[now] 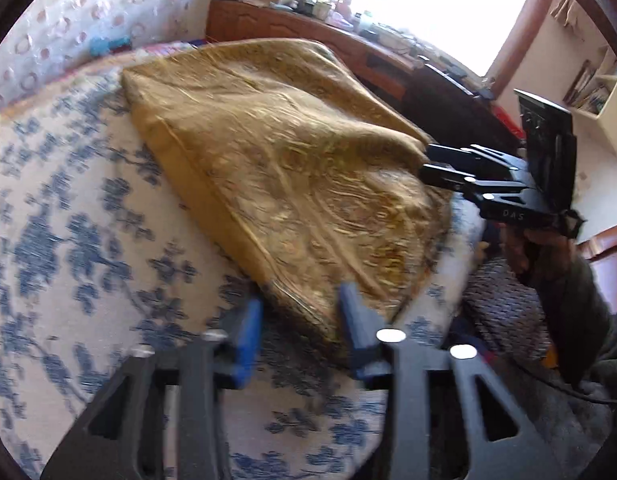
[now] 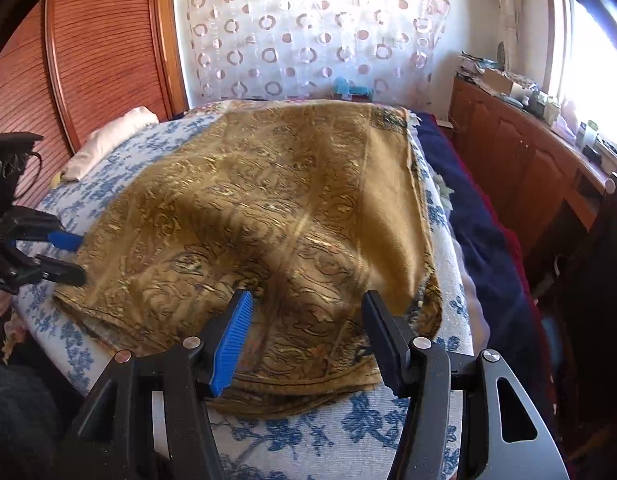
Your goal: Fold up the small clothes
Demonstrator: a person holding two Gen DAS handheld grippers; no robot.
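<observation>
A gold patterned cloth (image 1: 284,160) lies folded over on a bed with a blue and white flowered cover (image 1: 68,220). It also shows in the right wrist view (image 2: 268,216). My left gripper (image 1: 300,320) is open, its blue-padded jaws either side of the cloth's near corner. It shows at the left edge of the right wrist view (image 2: 74,258), open beside the cloth's edge. My right gripper (image 2: 308,320) is open just above the cloth's near rounded edge. In the left wrist view it (image 1: 428,164) sits at the cloth's right edge, jaws seen edge-on.
A wooden headboard (image 2: 88,60) and a white pillow (image 2: 108,136) are at the bed's left. A wooden cabinet (image 2: 520,160) with clutter stands under a bright window (image 1: 428,0). A dark blue blanket (image 2: 476,224) lies along the bed's right side. A dotted curtain (image 2: 308,28) hangs behind.
</observation>
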